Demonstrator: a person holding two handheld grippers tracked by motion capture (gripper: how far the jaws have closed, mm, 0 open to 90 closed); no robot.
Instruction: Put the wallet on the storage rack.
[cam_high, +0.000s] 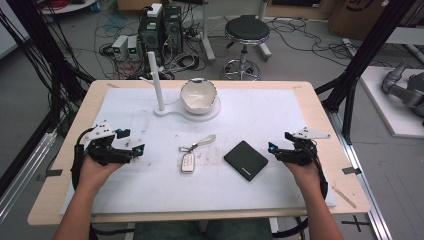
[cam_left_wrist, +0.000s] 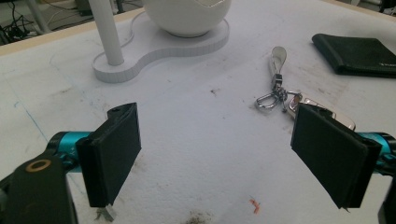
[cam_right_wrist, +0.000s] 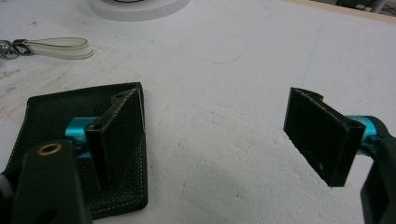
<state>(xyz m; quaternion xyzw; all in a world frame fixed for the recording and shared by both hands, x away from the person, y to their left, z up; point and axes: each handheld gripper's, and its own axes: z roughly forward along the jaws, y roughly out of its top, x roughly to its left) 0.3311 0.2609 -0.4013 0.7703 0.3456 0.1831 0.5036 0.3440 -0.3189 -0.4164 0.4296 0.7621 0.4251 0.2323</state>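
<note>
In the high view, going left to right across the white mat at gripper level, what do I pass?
left gripper → key fob with its strap → black wallet → right gripper. The white stand with its bowl sits farther back, off this line.

A grey floor (cam_high: 310, 60) surrounds the wooden table (cam_high: 320, 117). At twelve o'clock stands a black round stool (cam_high: 246, 29), with computer towers (cam_high: 161, 27) and tangled cables (cam_high: 112, 22) at eleven. Black frame posts (cam_high: 367, 47) rise at two o'clock.
</note>
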